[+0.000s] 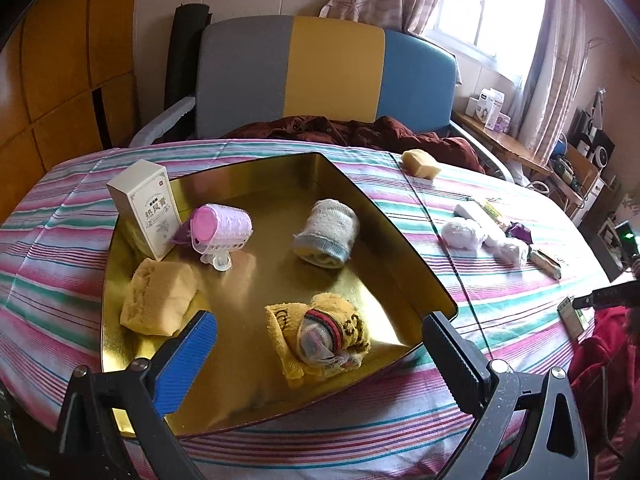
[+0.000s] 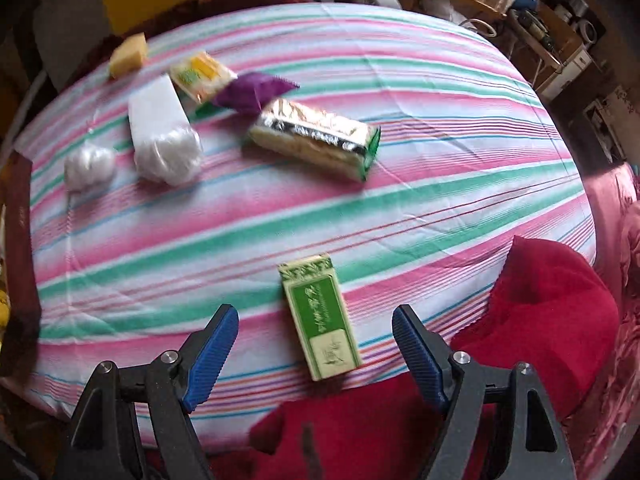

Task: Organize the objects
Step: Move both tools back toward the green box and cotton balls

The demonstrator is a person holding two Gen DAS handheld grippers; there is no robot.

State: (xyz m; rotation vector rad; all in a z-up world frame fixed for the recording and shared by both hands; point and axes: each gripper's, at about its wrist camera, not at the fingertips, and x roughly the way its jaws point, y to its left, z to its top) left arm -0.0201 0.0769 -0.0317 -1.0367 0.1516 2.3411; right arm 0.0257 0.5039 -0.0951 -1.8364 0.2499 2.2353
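The white box (image 1: 145,209) standing at nine o'clock in the gold tray (image 1: 400,216) is showing "热风膏" (roughly, the characters being small); the green box (image 2: 320,316) lettering is blurring past reading.

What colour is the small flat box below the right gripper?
Green and cream small flat cardboard box, clearest in the right wrist view.
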